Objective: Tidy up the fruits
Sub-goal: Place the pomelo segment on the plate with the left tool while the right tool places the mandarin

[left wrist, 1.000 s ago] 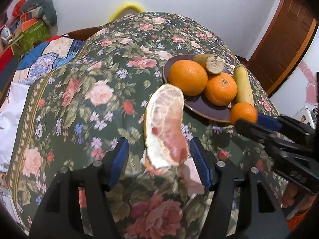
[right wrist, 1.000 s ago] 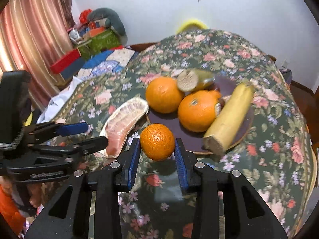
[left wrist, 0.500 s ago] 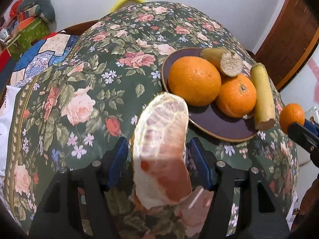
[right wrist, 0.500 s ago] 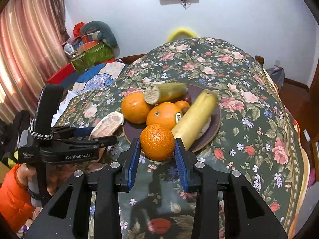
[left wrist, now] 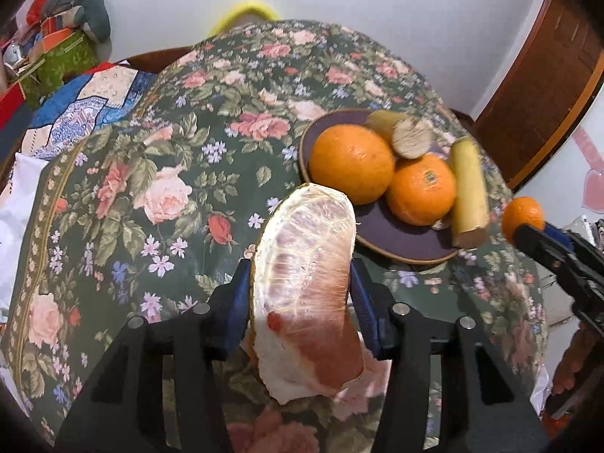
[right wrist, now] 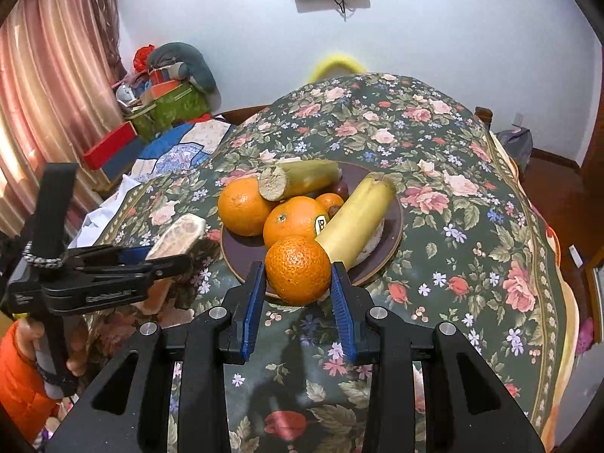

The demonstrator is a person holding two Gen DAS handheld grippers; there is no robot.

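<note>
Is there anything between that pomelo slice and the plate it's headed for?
Nothing lies between the pomelo slice and the plate. The plate's near edge is bare, but two oranges, a banana and a cane piece crowd the rest.

Three oranges: two on the plate (right wrist: 392,234), a big one (right wrist: 241,205) and a stickered one (right wrist: 292,219), and a third (right wrist: 298,270) off it. One smaller tangerine (right wrist: 330,201) among them. One banana (right wrist: 356,221). One cut cane piece (right wrist: 298,179). One peeled pomelo segment (left wrist: 307,283). Two grippers: left gripper (left wrist: 302,302), right gripper (right wrist: 298,302).
</note>
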